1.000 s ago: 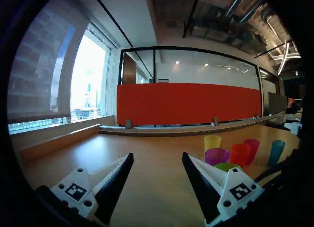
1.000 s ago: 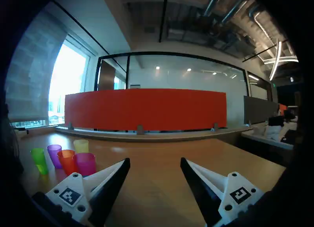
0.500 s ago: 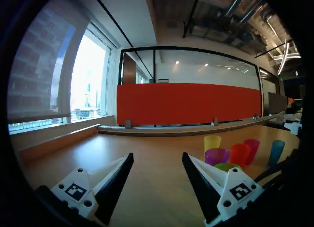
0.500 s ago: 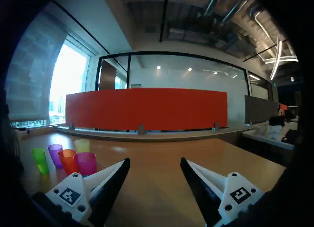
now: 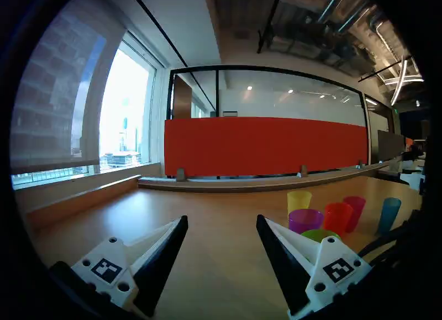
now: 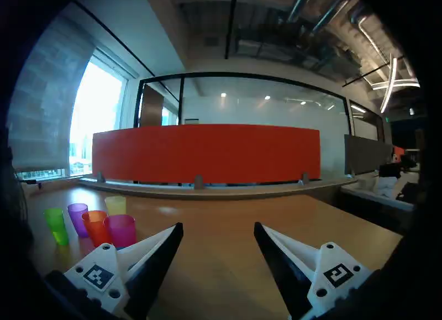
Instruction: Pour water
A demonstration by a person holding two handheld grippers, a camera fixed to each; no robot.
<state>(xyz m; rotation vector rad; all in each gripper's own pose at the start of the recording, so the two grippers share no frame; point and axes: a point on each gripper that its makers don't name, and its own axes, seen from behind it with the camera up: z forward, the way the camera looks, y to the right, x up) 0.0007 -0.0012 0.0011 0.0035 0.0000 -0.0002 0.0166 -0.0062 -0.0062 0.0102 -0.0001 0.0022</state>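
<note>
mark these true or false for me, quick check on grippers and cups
1. The left gripper is open and holds nothing. True.
2. The right gripper is shut on the pink cup. False: it is open, and that cup stands untouched on the table.
3. The teal cup lies on its side. False: it stands upright.
4. In the left gripper view, the yellow cup stands farther off than the purple cup. True.
5. The divider panel at the table's far edge is blue. False: it is red-orange.
</note>
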